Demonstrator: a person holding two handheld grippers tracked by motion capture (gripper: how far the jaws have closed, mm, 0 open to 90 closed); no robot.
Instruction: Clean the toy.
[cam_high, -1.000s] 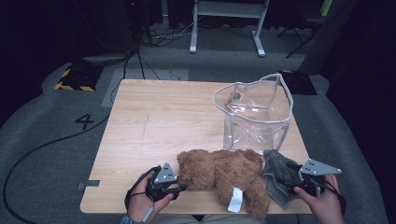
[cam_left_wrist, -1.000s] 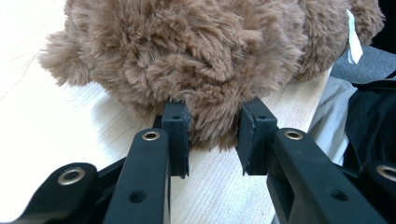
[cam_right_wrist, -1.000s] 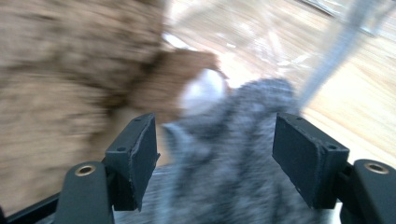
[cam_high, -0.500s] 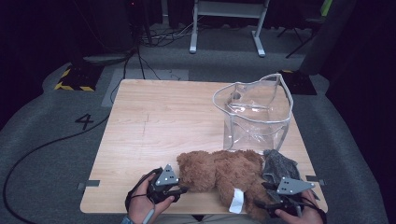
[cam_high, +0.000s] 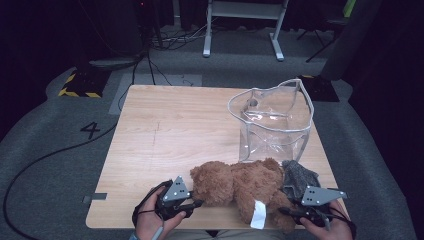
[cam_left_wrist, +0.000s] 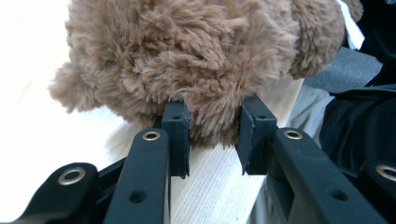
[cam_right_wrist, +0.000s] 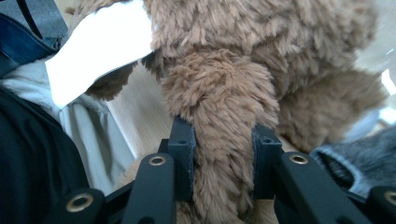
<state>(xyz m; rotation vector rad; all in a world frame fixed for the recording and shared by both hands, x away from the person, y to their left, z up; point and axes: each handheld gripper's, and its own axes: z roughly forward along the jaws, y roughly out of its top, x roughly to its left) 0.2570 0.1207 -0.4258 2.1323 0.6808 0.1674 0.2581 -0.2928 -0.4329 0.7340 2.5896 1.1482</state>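
A brown teddy bear (cam_high: 240, 182) lies on its side along the front edge of the wooden table (cam_high: 170, 135), head to the left, with a white tag (cam_high: 258, 215) by its legs. My left gripper (cam_high: 196, 203) is shut on fur at the bear's head (cam_left_wrist: 187, 56), and the pads (cam_left_wrist: 177, 135) press in from both sides. My right gripper (cam_high: 283, 211) has just been closing and now pinches one of the bear's legs (cam_right_wrist: 224, 112) between its pads (cam_right_wrist: 183, 149). The white tag (cam_right_wrist: 98, 46) hangs just beside that leg.
A clear plastic bag (cam_high: 274, 120) stands open behind the bear at the right. A grey cloth (cam_high: 300, 176) lies against the bear's right side, next to the right gripper. The table's front edge runs right under both grippers.
The right gripper has moved left from beside the grey cloth to the bear's leg, and its jaws have closed on it. The left gripper has kept its hold on the head.
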